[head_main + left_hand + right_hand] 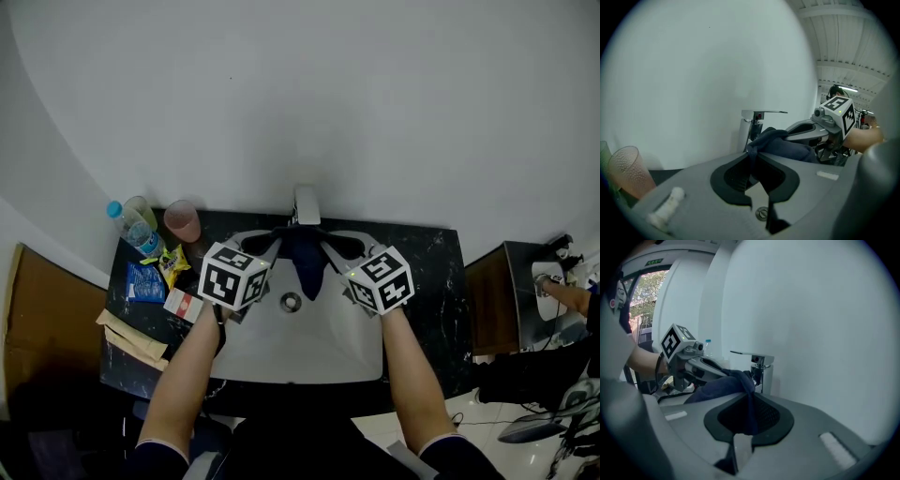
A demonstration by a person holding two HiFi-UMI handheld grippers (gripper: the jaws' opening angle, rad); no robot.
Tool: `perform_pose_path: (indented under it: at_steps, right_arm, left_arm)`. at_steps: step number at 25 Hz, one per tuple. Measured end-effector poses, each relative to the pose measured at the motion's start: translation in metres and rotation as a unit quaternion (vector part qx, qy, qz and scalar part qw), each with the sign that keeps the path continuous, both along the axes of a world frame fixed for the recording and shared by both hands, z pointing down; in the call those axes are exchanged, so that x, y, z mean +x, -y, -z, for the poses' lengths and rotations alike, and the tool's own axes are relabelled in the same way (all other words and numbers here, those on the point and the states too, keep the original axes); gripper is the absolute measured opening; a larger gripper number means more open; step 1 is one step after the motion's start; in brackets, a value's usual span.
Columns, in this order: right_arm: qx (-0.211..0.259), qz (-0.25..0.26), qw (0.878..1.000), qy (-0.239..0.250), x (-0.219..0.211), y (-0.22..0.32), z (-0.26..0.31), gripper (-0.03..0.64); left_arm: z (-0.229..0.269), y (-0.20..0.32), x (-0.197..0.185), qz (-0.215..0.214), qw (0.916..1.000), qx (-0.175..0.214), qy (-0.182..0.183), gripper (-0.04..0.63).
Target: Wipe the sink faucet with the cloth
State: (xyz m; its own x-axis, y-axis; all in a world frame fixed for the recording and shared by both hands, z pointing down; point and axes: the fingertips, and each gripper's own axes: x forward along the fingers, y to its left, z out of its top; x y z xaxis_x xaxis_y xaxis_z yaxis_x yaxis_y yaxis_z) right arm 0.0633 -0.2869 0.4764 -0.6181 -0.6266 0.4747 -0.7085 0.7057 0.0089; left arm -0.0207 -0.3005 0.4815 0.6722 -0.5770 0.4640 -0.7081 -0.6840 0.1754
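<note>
A chrome faucet (306,204) stands at the back of the white sink (309,352). A dark blue cloth (302,258) hangs just in front of it, stretched between both grippers. My left gripper (273,246) is shut on the cloth's left end and my right gripper (335,246) is shut on its right end. In the left gripper view the cloth (783,144) runs from my jaws (752,151) across to the right gripper (820,129), with the faucet (757,123) right behind. In the right gripper view the cloth (723,386) leads from my jaws (751,391) past the faucet (760,364) to the left gripper (691,363).
On the black counter (433,281), left of the sink, stand a pink cup (182,221), a water bottle (133,227) and snack packets (150,279). A white wall rises close behind the faucet. A person's hand (567,295) shows at the far right.
</note>
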Motion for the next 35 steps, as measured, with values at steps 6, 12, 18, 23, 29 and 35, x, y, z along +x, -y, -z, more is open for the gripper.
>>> perform_pose_path:
  at_steps: [6, 12, 18, 23, 29, 35]
  right_arm:
    - [-0.003, 0.008, 1.000, 0.002, -0.002, -0.038, 0.000, 0.035]
    - [0.007, 0.021, 1.000, -0.010, 0.002, -0.063, 0.011, 0.035]
    - [0.073, 0.020, 0.997, 0.008, 0.007, -0.060, 0.076, 0.035]
    - [0.129, 0.013, 0.992, 0.010, 0.012, -0.018, 0.133, 0.035]
    - [0.120, -0.007, 0.993, -0.019, 0.013, 0.058, 0.123, 0.035]
    - [0.060, -0.011, 0.998, -0.015, 0.011, 0.090, 0.060, 0.035]
  left_arm:
    - [-0.001, -0.040, -0.001, -0.007, 1.0000, -0.005, 0.000, 0.026]
    - [0.011, -0.069, -0.001, -0.033, 0.9993, 0.005, 0.017, 0.026]
    - [0.078, -0.061, 0.004, -0.045, 0.9964, 0.073, 0.003, 0.026]
    - [0.136, -0.017, 0.008, -0.030, 0.9924, 0.118, -0.018, 0.026]
    - [0.126, 0.058, 0.009, 0.013, 0.9936, 0.112, 0.007, 0.026]
    - [0.062, 0.089, 0.010, 0.028, 0.9978, 0.055, 0.025, 0.026]
